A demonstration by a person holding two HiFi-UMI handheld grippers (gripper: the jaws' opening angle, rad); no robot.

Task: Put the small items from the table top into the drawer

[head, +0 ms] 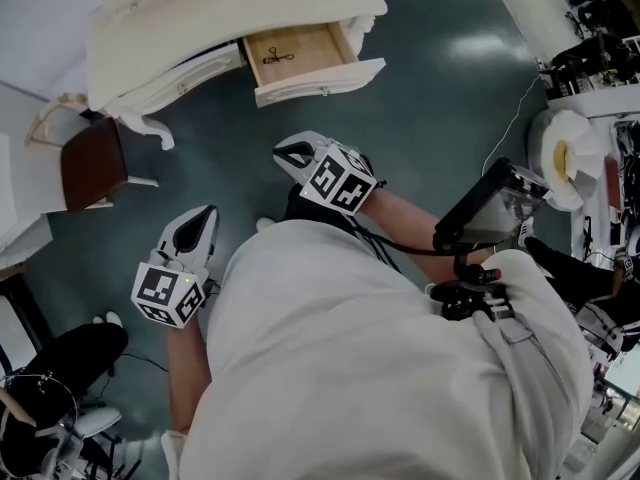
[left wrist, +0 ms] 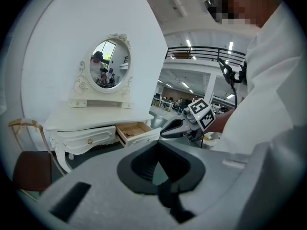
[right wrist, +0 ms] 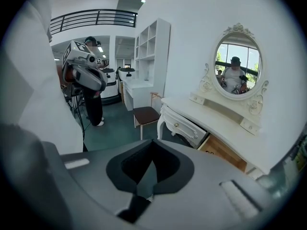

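The person is standing well back from the white bench [head: 200, 13], holding both grippers low in front of the body rather than reaching for anything. The left gripper [head: 203, 218] is pointing toward the bench with its jaws pressed together, and its own view is showing nothing between them. The right gripper [head: 290, 155] is likewise hanging with its jaws pressed together and empty, aimed roughly toward the drawer [head: 320, 80]. That drawer is standing pulled out from the bench front, and one small dark item [head: 278, 57] is lying on its wooden floor near the back left corner; it is too small to name with confidence. In both gripper views, the stretch of bench top below the oval mirror [left wrist: 109, 63] is looking bare, with no small things showing on it, though the far ends of the top are not showing clearly in any view. Judging from this, the moving of items is looking finished or very nearly so: the thing the task concerns is already sitting inside the drawer, and neither gripper is carrying anything more. What is apparently remaining is at most checking the top for leftovers and, if wanted, pushing the open drawer shut.
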